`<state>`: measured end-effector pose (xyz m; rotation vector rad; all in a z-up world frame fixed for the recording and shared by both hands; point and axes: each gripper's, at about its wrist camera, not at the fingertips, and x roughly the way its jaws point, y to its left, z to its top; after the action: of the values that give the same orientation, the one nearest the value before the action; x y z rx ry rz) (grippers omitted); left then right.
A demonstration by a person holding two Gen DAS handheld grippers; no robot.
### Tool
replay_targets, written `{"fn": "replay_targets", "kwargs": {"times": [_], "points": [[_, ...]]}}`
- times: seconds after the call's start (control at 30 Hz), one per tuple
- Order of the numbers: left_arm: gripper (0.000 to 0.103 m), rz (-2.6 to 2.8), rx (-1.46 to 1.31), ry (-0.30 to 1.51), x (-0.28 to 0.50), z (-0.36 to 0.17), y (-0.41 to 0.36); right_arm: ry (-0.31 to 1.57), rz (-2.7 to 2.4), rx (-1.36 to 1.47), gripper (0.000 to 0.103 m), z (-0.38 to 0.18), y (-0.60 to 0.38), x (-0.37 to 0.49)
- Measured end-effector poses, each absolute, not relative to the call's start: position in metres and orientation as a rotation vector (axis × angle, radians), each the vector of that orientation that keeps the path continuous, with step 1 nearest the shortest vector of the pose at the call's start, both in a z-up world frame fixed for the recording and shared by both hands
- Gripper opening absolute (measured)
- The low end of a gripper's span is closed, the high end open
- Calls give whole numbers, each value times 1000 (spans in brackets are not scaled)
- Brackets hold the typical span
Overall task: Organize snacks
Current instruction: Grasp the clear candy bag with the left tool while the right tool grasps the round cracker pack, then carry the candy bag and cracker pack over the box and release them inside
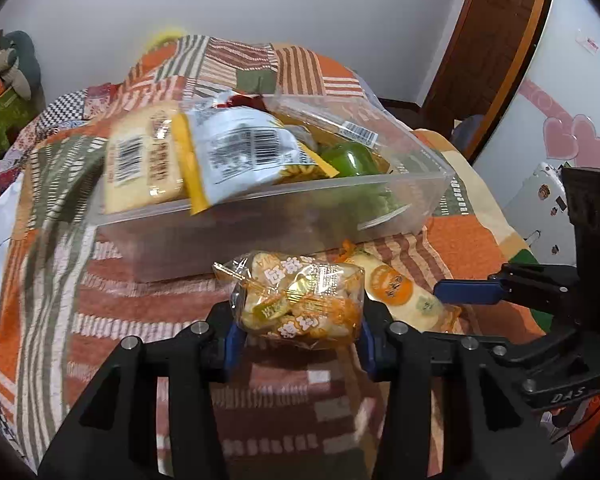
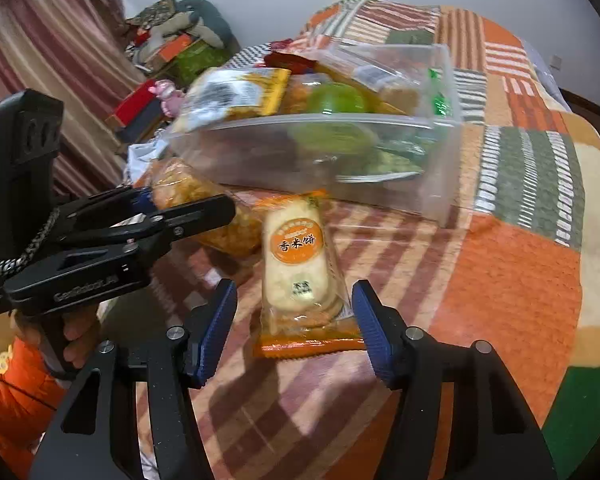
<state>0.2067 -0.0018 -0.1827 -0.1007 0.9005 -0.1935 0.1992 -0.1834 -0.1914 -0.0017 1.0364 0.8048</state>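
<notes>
A clear plastic bin (image 1: pixel 284 216) stands on the patchwork quilt, holding several snack packs and a green pack (image 1: pixel 350 160); it also shows in the right wrist view (image 2: pixel 380 160). My left gripper (image 1: pixel 298 334) is shut on a clear bag of orange-wrapped snacks (image 1: pixel 300 300), just in front of the bin; the bag shows in the right wrist view (image 2: pixel 216 216). My right gripper (image 2: pixel 294 330) is open, its fingers either side of a rice cracker pack (image 2: pixel 298 268) lying on the quilt. That pack shows in the left wrist view (image 1: pixel 400 292).
The quilt (image 2: pixel 512 272) covers a rounded surface that drops away on all sides. Boxes and clutter (image 2: pixel 160 92) lie beyond its left edge, with a curtain (image 2: pixel 60 40) behind. A wooden door (image 1: pixel 488 40) and white appliance (image 1: pixel 560 120) stand at the right.
</notes>
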Motion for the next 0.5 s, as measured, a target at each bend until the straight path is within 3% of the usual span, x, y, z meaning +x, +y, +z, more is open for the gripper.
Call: {"fn": "replay_targets", "kwargs": {"times": [0.33,0.4,0.43,0.5], "points": [[45,-140,-112,883,178,-172,24,1009,773,-127,56,-202,-145,211],[45,-135,-114,883,177,-171,26,1017,750,-128,51,-208,-142,214],[45,-133,-115,883,176,-171,27,1018,743,-131,40,-210,-141,216],[45,-128,-118,880,176,-171,27,1013,728,-128,38,-209,-141,217]]}}
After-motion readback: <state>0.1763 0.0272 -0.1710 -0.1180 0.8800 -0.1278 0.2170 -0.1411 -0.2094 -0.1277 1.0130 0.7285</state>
